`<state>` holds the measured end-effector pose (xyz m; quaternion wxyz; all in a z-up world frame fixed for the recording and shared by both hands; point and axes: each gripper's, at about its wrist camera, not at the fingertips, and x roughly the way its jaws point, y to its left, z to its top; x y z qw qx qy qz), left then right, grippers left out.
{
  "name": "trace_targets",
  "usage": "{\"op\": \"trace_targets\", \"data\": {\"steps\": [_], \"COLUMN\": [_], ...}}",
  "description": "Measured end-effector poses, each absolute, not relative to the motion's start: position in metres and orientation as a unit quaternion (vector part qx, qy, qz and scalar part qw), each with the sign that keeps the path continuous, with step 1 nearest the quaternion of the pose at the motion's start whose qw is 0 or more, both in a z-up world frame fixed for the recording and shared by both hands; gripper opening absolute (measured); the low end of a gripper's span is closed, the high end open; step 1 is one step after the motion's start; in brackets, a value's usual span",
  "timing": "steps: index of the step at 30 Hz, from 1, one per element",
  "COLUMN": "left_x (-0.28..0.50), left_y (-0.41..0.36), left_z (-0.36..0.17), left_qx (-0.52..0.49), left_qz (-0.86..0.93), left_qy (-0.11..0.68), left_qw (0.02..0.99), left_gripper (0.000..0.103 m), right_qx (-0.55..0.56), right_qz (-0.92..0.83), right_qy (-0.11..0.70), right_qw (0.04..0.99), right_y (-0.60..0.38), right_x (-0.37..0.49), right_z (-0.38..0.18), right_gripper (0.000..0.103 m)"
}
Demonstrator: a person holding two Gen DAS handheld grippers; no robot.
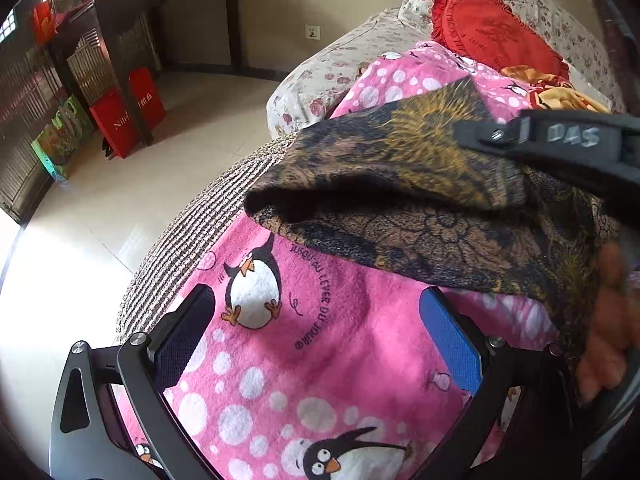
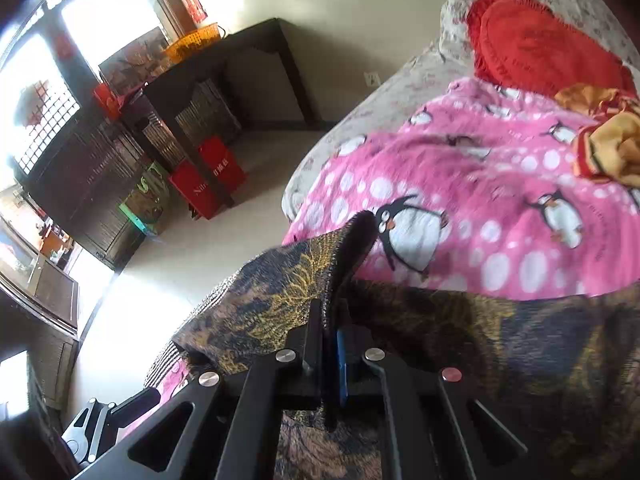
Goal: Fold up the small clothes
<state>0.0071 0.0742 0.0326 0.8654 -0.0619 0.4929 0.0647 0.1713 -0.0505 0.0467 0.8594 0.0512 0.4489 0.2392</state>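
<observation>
Dark gold-patterned garment (image 1: 420,184) lies on the pink penguin blanket (image 1: 320,360), long axis crosswise, folded tip toward the floor side. Right gripper (image 2: 330,320) pinches its edge; left gripper (image 1: 320,332) hovers spread wide.

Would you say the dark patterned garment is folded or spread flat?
Partly folded: the right gripper pinches the dark patterned garment, doubling one layer over another.

A pink penguin blanket (image 2: 500,208) covers the bed, filling the right wrist view from about three to five o'clock. At one o'clock a red frilled cushion (image 2: 536,44) lies on floral bedding (image 2: 404,92). At ten o'clock an orange basket (image 2: 196,42) stands on a dark wooden table (image 2: 248,52); red bags (image 2: 208,180) sit on the floor beneath it, near nine o'clock.
</observation>
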Motion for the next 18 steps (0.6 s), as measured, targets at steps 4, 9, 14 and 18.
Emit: {"op": "trace_targets", "data": {"steps": [4, 9, 14, 18], "left_x": [0.002, -0.014, -0.028, -0.037], "left_y": [0.067, 0.053, 0.033, 0.018], "left_z": [0.038, 0.052, 0.066, 0.073], "left_qx": [-0.059, -0.058, -0.052, -0.048], "left_qz": [0.059, 0.037, 0.015, 0.002], "left_qy": [0.491, 0.482, 0.474, 0.471], "left_qw": [0.867, 0.873, 0.879, 0.881], "left_gripper": [0.102, 0.102, 0.102, 0.102], "right_qx": [0.062, 0.069, 0.095, 0.103], "right_qz": [0.238, 0.224, 0.19, 0.152], "right_qy": [0.43, 0.4, 0.377, 0.362], "right_qw": [0.868, 0.886, 0.901, 0.914], "right_y": [-0.069, -0.108, -0.176, -0.236], "right_x": [0.156, 0.135, 0.114, 0.084], "right_z": [0.069, 0.099, 0.132, 0.155], "right_gripper": [0.004, 0.004, 0.004, 0.004]}}
